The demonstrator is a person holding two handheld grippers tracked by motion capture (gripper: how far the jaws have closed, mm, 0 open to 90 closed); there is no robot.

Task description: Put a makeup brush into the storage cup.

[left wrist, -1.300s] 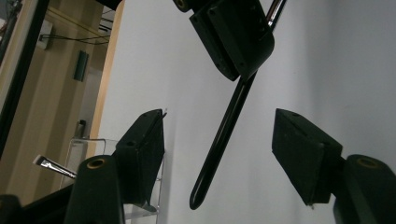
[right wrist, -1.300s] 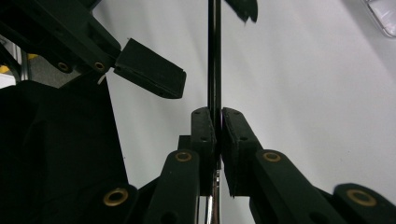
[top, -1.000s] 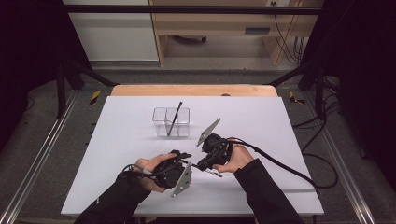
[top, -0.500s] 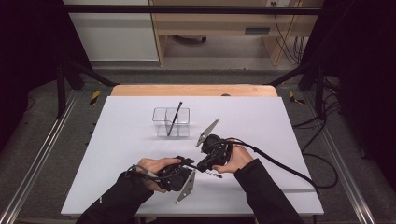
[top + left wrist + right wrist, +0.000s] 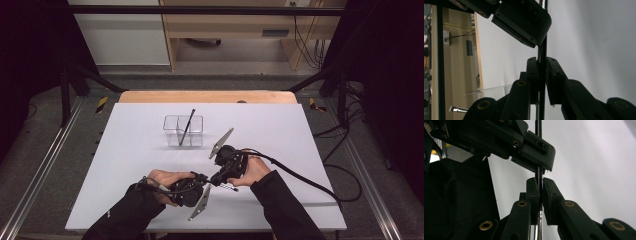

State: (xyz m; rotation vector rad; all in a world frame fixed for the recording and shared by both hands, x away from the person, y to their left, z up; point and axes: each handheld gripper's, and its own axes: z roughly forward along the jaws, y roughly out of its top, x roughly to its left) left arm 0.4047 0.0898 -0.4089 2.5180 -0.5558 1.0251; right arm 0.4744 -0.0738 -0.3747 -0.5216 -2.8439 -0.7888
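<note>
Left gripper (image 5: 200, 178): your jaws have just been closing and now clamp the thin rod (image 5: 542, 75), at six o'clock on the table (image 5: 125, 165).
Right gripper (image 5: 218, 179): clenched on the same rod.
Meaning: both hold it; a handover looks ready.
Container (image 5: 183, 131): twelve o'clock, one brush (image 5: 187, 127) standing inside.

Thin rod's (image 5: 542, 52) ends cut off
</note>
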